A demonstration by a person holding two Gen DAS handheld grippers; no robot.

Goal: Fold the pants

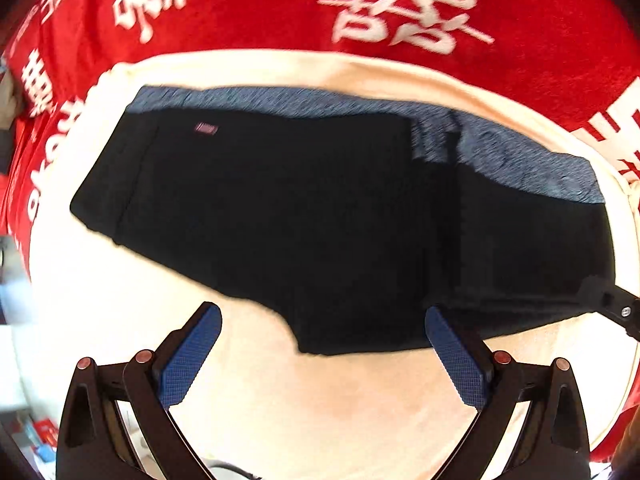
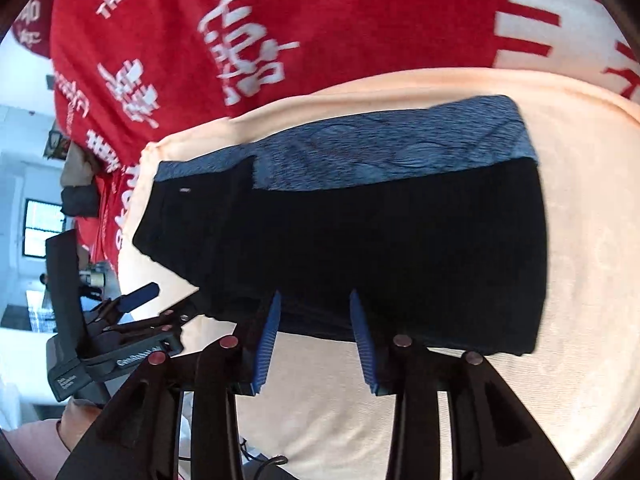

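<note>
Folded black pants [image 1: 300,208] with a blue-grey heathered waistband [image 1: 520,160] lie flat on a cream cloth [image 1: 280,400]. My left gripper [image 1: 323,314] points down over the pants' near edge, jaws wide open with nothing between them. From the right edge, a black finger [image 1: 608,300] of my right gripper reaches onto the pants. In the right wrist view the pants [image 2: 380,248] fill the middle, waistband [image 2: 380,148] on the far side. My right gripper [image 2: 315,300] stands partly open at their near edge, its pads not pressing the fabric. My left gripper [image 2: 172,300] shows at the left.
The cream cloth [image 2: 580,280] lies on a red blanket [image 2: 360,20] printed with white characters, which surrounds it on the far side. A room with a window [image 2: 40,228] and dark furniture is at the far left. A person's pink sleeve [image 2: 32,436] is at the lower left.
</note>
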